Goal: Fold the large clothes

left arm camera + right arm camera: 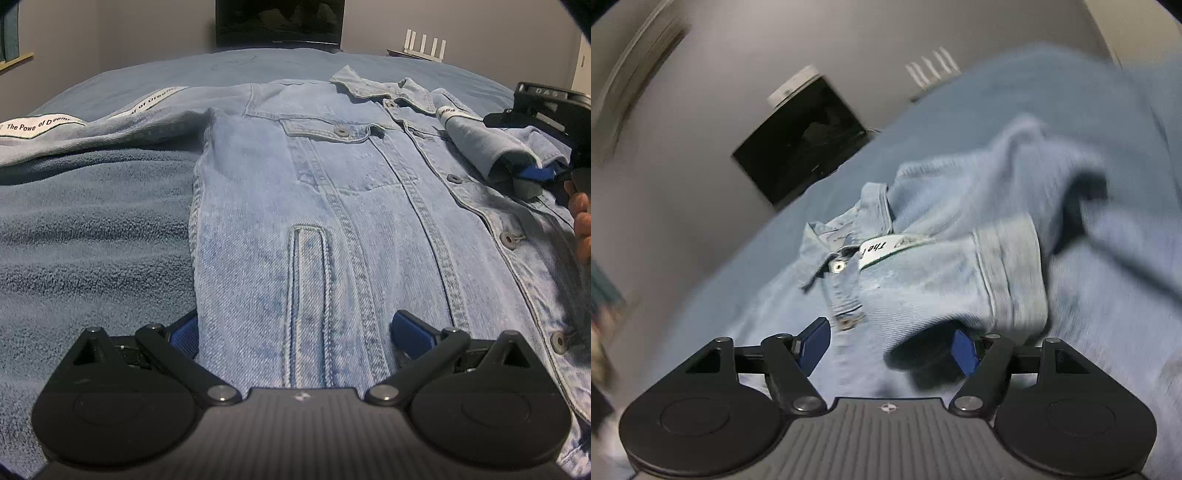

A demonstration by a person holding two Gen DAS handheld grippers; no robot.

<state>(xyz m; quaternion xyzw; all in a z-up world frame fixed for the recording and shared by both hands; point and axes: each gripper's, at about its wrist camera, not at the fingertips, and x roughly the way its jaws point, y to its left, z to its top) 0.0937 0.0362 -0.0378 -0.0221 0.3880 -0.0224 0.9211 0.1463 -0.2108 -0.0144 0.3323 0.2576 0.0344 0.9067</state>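
A light blue denim jacket (332, 206) lies front up on a blue blanket (92, 236). Its left sleeve (92, 129), with a white printed strip, stretches out to the left. My left gripper (299, 332) is open over the jacket's bottom hem, with the cloth lying between the blue pads. My right gripper (535, 177) is at the right over the jacket's chest, and the right sleeve's cuff (1008, 273) drapes over one blue pad (964, 354). In the right wrist view the right gripper (890, 347) has its jaws wide apart, and the frame is blurred.
A dark screen (280, 22) stands against the wall beyond the bed. A white rack (424, 46) sits at the far right. A shelf edge (14, 61) shows at the far left. The blanket spreads out to the left of the jacket.
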